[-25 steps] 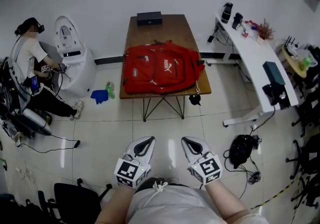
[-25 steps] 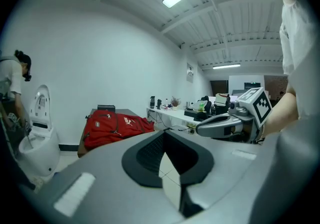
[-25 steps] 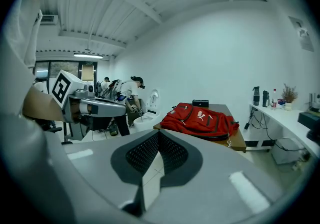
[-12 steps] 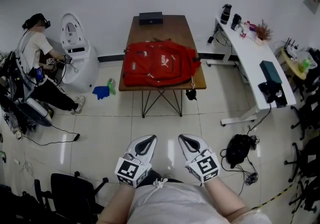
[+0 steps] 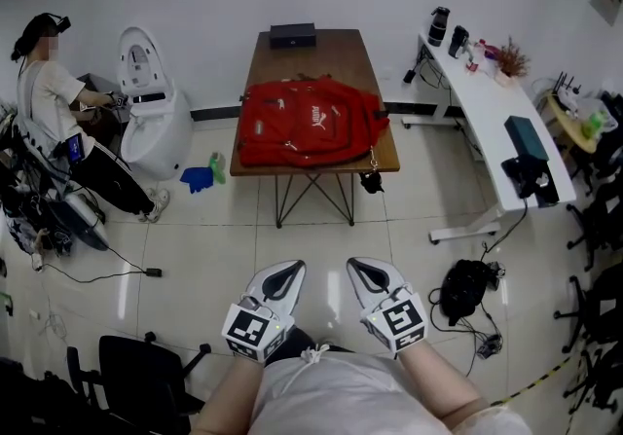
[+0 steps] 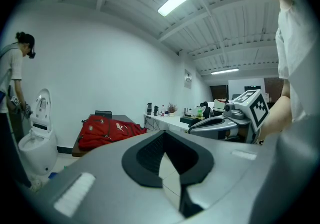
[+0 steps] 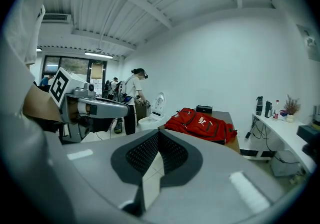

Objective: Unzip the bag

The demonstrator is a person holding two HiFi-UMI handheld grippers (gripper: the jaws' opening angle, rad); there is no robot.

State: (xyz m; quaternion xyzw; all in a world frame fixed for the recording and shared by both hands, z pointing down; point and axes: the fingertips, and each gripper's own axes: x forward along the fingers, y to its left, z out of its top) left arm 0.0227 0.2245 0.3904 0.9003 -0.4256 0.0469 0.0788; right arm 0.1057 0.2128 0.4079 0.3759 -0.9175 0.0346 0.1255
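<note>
The red backpack (image 5: 310, 122) lies flat on a brown wooden table (image 5: 321, 52) across the room, several floor tiles ahead of me. It also shows far off as the red backpack (image 6: 107, 130) in the left gripper view and as the red backpack (image 7: 200, 124) in the right gripper view. My left gripper (image 5: 286, 270) and right gripper (image 5: 363, 268) are held side by side close to my body, both pointing toward the table. Each is shut with nothing between its pads, as the left gripper (image 6: 167, 158) and right gripper (image 7: 159, 154) show up close.
A black box (image 5: 291, 34) sits at the table's far end. A long white desk (image 5: 492, 112) with bottles and devices runs along the right. A person (image 5: 49, 97) stands at a white machine (image 5: 151, 126) on the left. A black bag (image 5: 467, 289) and cables lie on the floor.
The table and backpack sit slightly farther up in the head view than a second ago. The person at the left has risen from a crouch to standing. Both grippers stay shut.
</note>
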